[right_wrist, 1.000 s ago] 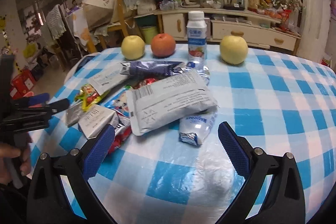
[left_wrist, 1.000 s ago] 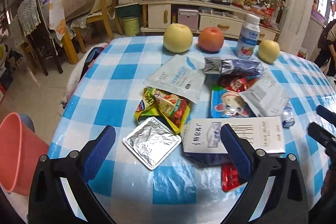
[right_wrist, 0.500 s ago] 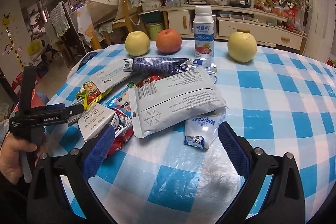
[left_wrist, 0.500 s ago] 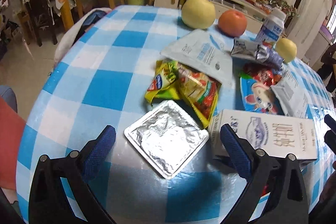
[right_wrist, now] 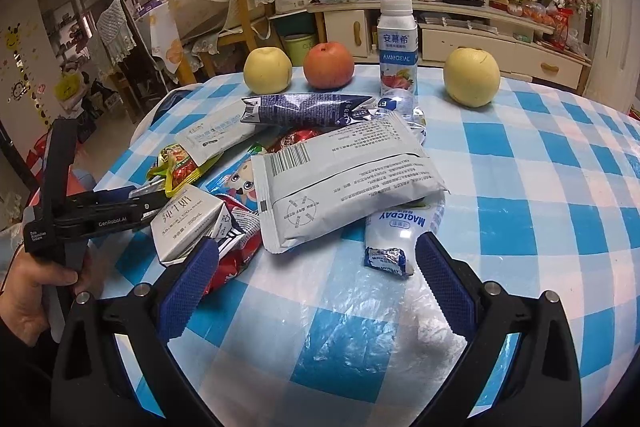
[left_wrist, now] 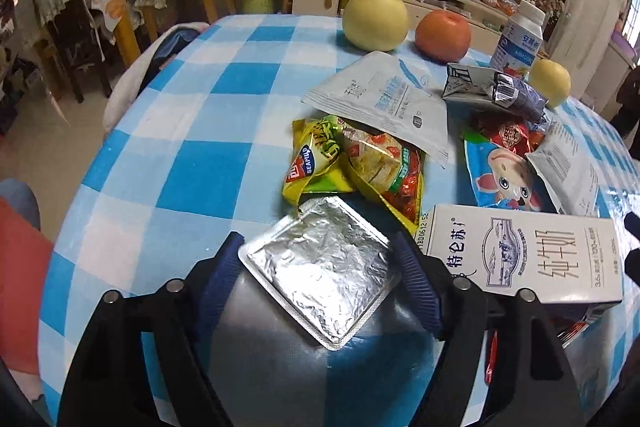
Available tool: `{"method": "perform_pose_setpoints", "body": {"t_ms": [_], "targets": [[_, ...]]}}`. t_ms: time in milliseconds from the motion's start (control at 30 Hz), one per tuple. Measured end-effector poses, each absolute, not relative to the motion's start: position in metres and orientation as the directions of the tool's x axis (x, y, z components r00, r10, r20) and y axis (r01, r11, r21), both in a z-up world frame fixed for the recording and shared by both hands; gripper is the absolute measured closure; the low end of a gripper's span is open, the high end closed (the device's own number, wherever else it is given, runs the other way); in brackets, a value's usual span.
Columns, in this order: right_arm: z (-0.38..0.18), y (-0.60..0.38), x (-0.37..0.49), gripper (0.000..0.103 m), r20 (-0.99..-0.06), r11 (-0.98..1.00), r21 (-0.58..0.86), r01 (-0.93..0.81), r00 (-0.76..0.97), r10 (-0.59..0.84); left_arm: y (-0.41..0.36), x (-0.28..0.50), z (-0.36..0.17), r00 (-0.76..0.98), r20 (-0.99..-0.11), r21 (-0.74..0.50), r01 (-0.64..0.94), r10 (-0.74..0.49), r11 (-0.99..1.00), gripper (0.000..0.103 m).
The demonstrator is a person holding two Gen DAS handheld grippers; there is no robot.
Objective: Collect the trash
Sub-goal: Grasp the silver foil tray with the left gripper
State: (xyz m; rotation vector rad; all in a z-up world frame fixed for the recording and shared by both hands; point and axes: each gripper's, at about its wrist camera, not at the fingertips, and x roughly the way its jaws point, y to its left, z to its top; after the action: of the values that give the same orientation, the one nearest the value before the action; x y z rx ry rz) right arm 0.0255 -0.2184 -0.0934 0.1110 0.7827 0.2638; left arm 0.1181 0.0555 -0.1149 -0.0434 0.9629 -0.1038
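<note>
Centrally, left gripper (left_wrist: pixel 318 259), jaws closing, brackets the crumpled square silver foil packet (left_wrist: pixel 320 269) on the blue-checked tablecloth (left_wrist: pixel 192 163); right gripper (right_wrist: pixel 316 269) hovers wide, empty.

Foil packet (left_wrist: pixel 320 267): square, crinkled silver, lying flat on the checked surface (left_wrist: pixel 192 131), one corner under a yellow snack wrapper (left_wrist: pixel 320 159). Milk carton (left_wrist: pixel 524 259): white, lying on its side just beside the foil packet.
</note>
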Motion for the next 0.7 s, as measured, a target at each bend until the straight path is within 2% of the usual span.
{"method": "perform_pose_setpoints", "body": {"t_ms": [100,333,433,700], "targets": [[-0.094,-0.218,0.025,0.004,-0.682,0.961,0.197,-0.193,0.678,0.276,0.046,0.118,-0.118,0.564,-0.822,-0.043,0.081,-0.081,0.996,0.013],[-0.094,-0.218,0.026,0.004,-0.683,0.960,0.201,-0.194,0.676,0.279,0.042,0.116,-0.119,0.575,-0.813,-0.041,0.095,-0.089,0.995,0.013],[-0.094,-0.218,0.025,0.004,-0.682,0.959,0.203,-0.197,0.675,0.282,0.041,0.115,-0.119,0.578,-0.813,-0.017,0.093,-0.068,0.996,0.017],[-0.093,-0.219,0.025,0.004,-0.681,0.959,0.204,-0.194,0.676,0.282,0.045,0.111,-0.117,0.575,-0.813,-0.044,0.101,-0.094,0.994,0.018]]}}
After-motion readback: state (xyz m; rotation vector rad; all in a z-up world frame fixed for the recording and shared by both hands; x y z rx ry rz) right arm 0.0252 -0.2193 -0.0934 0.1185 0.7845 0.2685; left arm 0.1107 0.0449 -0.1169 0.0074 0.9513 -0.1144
